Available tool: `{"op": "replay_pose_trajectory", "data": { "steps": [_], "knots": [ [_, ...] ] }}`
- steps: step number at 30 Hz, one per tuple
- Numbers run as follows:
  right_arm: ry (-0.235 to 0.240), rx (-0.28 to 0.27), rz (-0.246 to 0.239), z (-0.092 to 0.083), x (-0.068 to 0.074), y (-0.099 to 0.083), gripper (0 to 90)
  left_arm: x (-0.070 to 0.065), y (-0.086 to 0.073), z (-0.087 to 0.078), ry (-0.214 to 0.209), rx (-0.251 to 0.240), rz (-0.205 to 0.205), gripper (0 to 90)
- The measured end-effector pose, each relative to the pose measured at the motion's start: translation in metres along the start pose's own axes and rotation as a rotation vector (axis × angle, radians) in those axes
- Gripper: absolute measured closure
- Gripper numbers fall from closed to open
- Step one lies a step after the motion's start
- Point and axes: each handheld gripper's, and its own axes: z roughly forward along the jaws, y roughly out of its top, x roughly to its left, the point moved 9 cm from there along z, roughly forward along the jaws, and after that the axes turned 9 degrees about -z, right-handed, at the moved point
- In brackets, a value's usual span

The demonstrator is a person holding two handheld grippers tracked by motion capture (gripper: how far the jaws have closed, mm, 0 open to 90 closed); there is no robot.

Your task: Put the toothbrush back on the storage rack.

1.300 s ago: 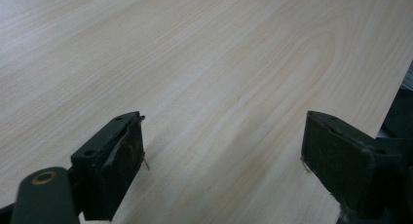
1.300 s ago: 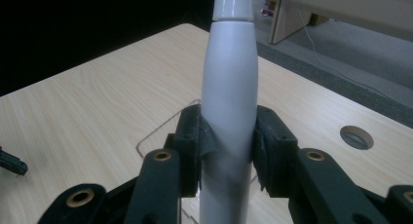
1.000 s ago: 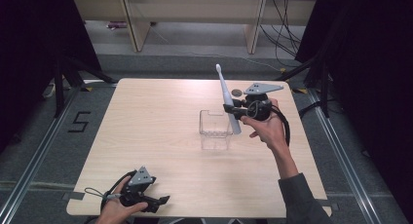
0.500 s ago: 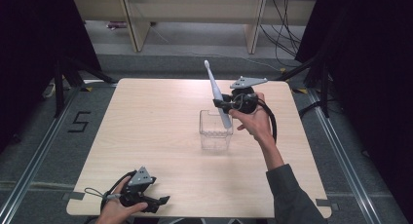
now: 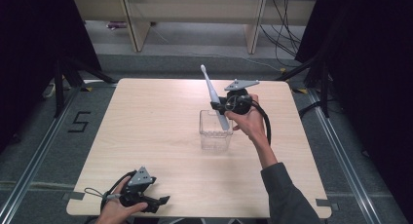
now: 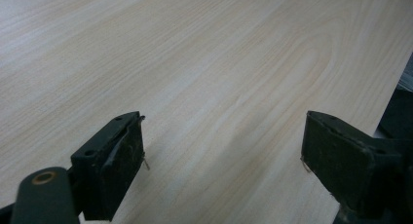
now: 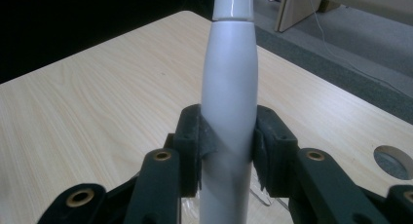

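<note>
A white electric toothbrush stands nearly upright with its head tilted to the left, and my right gripper is shut on its thick handle. Its lower end hangs in or just above the open top of a clear plastic box at the middle of the table; I cannot tell whether it touches the box. In the right gripper view both black pads press the handle from either side. My left gripper rests open at the table's near left edge, with bare wood between its jaws.
The light wooden table has a round hole near its far right corner. Wooden shelf legs and cables lie on the floor behind the table. Dark curtains stand on both sides, and a "5" is marked on the floor at left.
My right gripper has carried the toothbrush leftward and down, from the box's right side to over the box. The left gripper has stayed put.
</note>
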Motion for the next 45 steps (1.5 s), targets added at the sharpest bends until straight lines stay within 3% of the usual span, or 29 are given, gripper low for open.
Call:
{"op": "replay_pose_trajectory", "data": {
  "steps": [5, 10, 11, 12, 18, 19, 20, 23, 24, 25, 26, 27, 28, 30, 33, 35, 36, 37, 45],
  "knots": [
    [0.010, 0.029, 0.010, 0.005, 0.004, -0.010, 66.6, 0.000, 0.000, 0.000, -0.001, 0.001, 0.000, 14.9],
    [0.014, 0.056, -0.025, 0.012, 0.005, -0.018, 66.6, 0.000, 0.000, 0.000, 0.002, 0.001, 0.001, 14.9],
    [0.021, 0.070, -0.001, 0.013, 0.008, -0.020, 66.6, 0.000, 0.000, 0.000, 0.000, 0.001, 0.002, 14.9],
    [0.015, 0.056, -0.012, 0.015, 0.008, -0.021, 66.6, 0.000, 0.000, 0.000, -0.001, 0.001, 0.001, 14.9],
    [0.028, 0.106, -0.025, 0.019, 0.012, -0.031, 66.6, 0.000, 0.000, 0.000, 0.002, -0.001, 0.001, 14.9],
    [0.029, 0.107, -0.058, 0.021, 0.011, -0.032, 66.6, 0.000, 0.000, 0.000, 0.003, 0.000, 0.001, 14.9],
    [0.029, 0.116, -0.032, 0.021, 0.014, -0.033, 66.6, 0.000, 0.000, 0.000, 0.003, -0.002, 0.000, 14.9],
    [0.032, 0.142, -0.047, 0.025, 0.014, -0.037, 66.6, -0.001, 0.001, 0.001, -0.004, -0.012, -0.012, 14.9],
    [0.029, 0.147, -0.030, 0.026, 0.015, -0.037, 66.6, 0.000, 0.000, 0.000, 0.002, -0.002, 0.001, 14.9],
    [0.021, 0.131, -0.026, 0.029, 0.016, -0.037, 66.6, 0.000, 0.000, 0.000, 0.000, -0.001, 0.001, 14.9],
    [0.024, 0.135, -0.062, 0.029, 0.014, -0.038, 66.6, 0.000, 0.000, 0.000, 0.000, 0.001, 0.001, 14.9],
    [0.027, 0.156, -0.042, 0.029, 0.016, -0.039, 66.6, 0.000, 0.000, 0.000, 0.000, 0.000, 0.001, 14.9],
    [0.018, 0.142, -0.037, 0.032, 0.016, -0.039, 66.6, 0.000, 0.000, 0.000, 0.002, -0.001, 0.002, 14.9],
    [0.025, 0.148, -0.069, 0.034, 0.015, -0.040, 66.6, -0.001, 0.001, 0.001, -0.001, -0.013, -0.007, 14.9],
    [0.035, 0.174, -0.047, 0.035, 0.017, -0.043, 66.6, 0.001, 0.002, 0.000, 0.005, -0.017, 0.013, 14.9],
    [0.039, 0.174, -0.077, 0.036, 0.015, -0.044, 66.6, 0.001, 0.001, 0.000, 0.010, -0.012, -0.003, 14.9],
    [0.027, 0.171, -0.054, 0.038, 0.017, -0.045, 66.6, 0.000, 0.001, 0.000, 0.008, -0.011, -0.005, 14.9],
    [0.037, 0.191, -0.062, 0.037, 0.017, -0.047, 66.6, 0.000, 0.001, 0.000, 0.007, -0.010, -0.005, 14.9],
    [0.046, 0.200, -0.076, 0.042, 0.018, -0.052, 66.5, 0.000, -0.001, 0.000, 0.004, 0.008, -0.007, 14.9]
  ]
}}
